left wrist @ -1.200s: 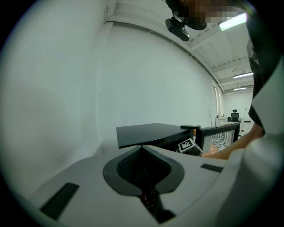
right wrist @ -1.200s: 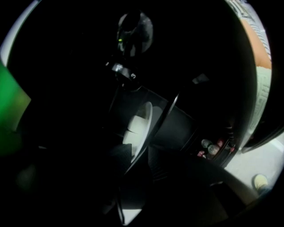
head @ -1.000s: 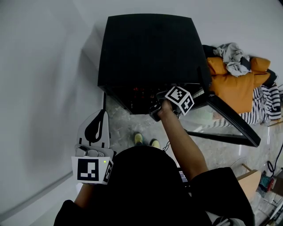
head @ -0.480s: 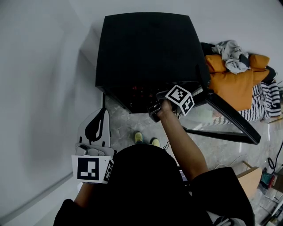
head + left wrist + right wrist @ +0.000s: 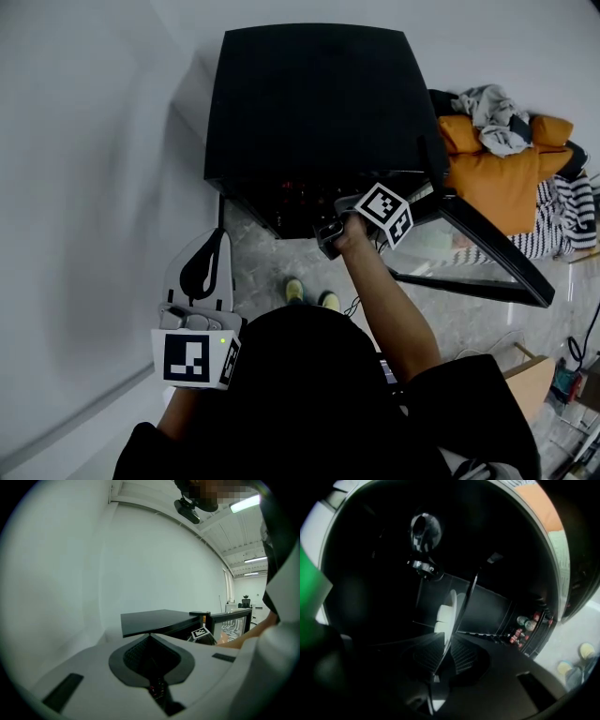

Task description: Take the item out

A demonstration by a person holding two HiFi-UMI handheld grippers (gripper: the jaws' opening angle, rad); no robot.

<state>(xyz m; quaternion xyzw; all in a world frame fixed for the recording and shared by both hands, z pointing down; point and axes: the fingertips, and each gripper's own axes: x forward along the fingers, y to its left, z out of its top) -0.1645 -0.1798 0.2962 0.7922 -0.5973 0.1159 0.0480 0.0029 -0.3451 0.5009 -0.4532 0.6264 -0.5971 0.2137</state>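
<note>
A black cabinet [image 5: 309, 94] stands on the floor with its glass door [image 5: 478, 258] swung open to the right. My right gripper [image 5: 326, 228] reaches into the dark opening, so the head view hides its tips. In the right gripper view a thin flat item [image 5: 449, 613] with a pale face stands edge-on between the closing jaws of my right gripper [image 5: 440, 651]. The pads sit against both its sides. My left gripper [image 5: 216, 239] hangs low at the left, away from the cabinet. In its own view the left gripper [image 5: 150, 635] is shut and holds nothing.
Small red and green things [image 5: 527, 623] line the inside at the right. A pile of orange and striped clothes [image 5: 502, 183] lies beyond the door. My shoes [image 5: 309, 298] stand on the grey floor just before the cabinet. A white wall [image 5: 84, 187] runs along the left.
Hardly anything differs: my right gripper stays at the cabinet's opening, and the left gripper has not moved.
</note>
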